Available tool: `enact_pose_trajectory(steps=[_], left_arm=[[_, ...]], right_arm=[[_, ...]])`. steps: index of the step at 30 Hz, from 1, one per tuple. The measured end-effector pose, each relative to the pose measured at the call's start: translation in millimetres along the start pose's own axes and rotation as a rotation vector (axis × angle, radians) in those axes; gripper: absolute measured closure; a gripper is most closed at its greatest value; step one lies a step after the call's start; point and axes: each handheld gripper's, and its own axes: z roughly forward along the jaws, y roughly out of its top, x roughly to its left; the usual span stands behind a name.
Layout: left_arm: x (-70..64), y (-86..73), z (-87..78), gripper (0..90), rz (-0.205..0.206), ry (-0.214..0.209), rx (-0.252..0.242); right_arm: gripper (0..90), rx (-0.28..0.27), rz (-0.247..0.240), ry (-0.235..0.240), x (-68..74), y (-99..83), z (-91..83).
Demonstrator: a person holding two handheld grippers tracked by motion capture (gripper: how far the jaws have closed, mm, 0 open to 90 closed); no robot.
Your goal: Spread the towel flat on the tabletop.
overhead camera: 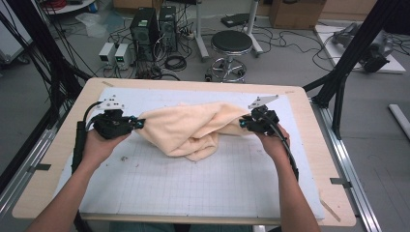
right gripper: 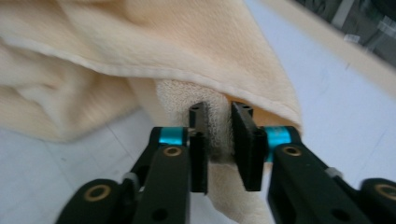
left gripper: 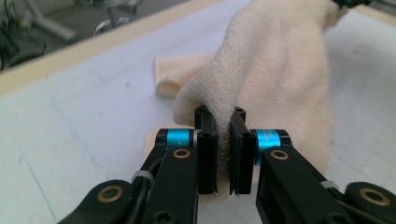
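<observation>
We pinch the cream towel (overhead camera: pixel 191 129) at opposite ends, left tongs (overhead camera: pixel 138 123) and right tongs (overhead camera: pixel 243 124) both clamped on cloth, apparently to spread it over the worktop (overhead camera: pixel 193 188).

The table (overhead camera: pixel 43 188) was a light wooden top with rounded corners, and a white gridded mat (overhead camera: pixel 193 188) covered most of it, leaving a bare wooden border all round. On the mat, between the left gripper (overhead camera: pixel 140 123) and the right gripper (overhead camera: pixel 240 124), a cream towel (overhead camera: pixel 186 130) lay bunched, its lower folds resting on the mat nearer the person than both grippers.
</observation>
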Motion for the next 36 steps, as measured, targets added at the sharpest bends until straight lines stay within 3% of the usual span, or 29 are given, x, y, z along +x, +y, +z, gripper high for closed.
enact_pose_trajectory(steps=[4,6,9,11,14,15,16,17,18,20,22,24,26,28,30,32,36], left_arm=[[8.5,-7.9,13.5,78.3,-0.032,0.005,0.022],[11.4,-12.3,16.4,61.4,-0.043,0.014,0.027],[13.9,-17.8,14.8,53.7,-0.058,-0.005,0.027],[11.7,-22.7,7.7,44.4,-0.045,-0.023,0.015],[8.5,-26.1,5.8,44.0,-0.026,-0.032,0.017],[7.4,-28.0,6.1,43.5,-0.018,-0.037,0.022],[6.6,-29.4,6.9,43.5,-0.017,-0.035,0.022],[5.8,-31.4,9.3,44.5,-0.007,-0.036,0.033],[4.8,-33.2,11.6,44.5,-0.006,-0.039,0.036],[3.1,-38.3,19.2,45.5,-0.002,-0.054,0.064],[1.3,-43.9,29.3,45.5,0.005,-0.044,0.098],[0.9,-47.2,37.4,42.8,0.011,-0.034,0.117],[-0.1,-49.6,45.9,43.0,0.02,-0.018,0.131],[-0.2,-50.9,51.7,51.3,0.03,-0.014,0.131],[-0.1,-51.9,56.2,55.3,0.025,-0.022,0.12],[-0.5,-52.9,60.4,62.8,0.015,-0.03,0.12],[-1.2,-53.1,61.2,77.9,0.017,-0.029,0.116]], right_arm=[[63.6,0.015,0.006,0.02,2.0,-8.3,10.4],[60.1,-0.02,-0.007,0.045,12.1,-10.1,4.8],[55.4,-0.042,-0.039,0.038,19.8,-7.4,-1.5],[53.9,-0.082,-0.064,0.055,32.0,-1.5,-12.8],[53.8,-0.1,-0.085,0.075,40.5,2.2,-16.4],[54.5,-0.107,-0.117,0.097,55.9,6.6,-15.6],[54.5,-0.107,-0.117,0.097,55.9,6.6,-15.6],[56.3,-0.118,-0.152,0.112,70.3,9.6,-10.1],[56.3,-0.118,-0.152,0.112,70.3,9.6,-10.1],[57.9,-0.124,-0.165,0.147,84.5,11.5,-1.6],[59.6,-0.136,-0.181,0.16,95.4,12.2,9.5],[60.2,-0.107,-0.173,0.185,104.9,15.4,26.5],[60.5,-0.107,-0.177,0.195,107.8,17.1,32.0],[60.6,-0.084,-0.196,0.199,118.9,22.9,47.0],[60.5,-0.077,-0.198,0.199,120.7,24.3,52.4],[62.3,-0.063,-0.17,0.198,123.0,26.3,62.7],[80.3,-0.052,-0.151,0.195,124.8,27.9,79.0]])
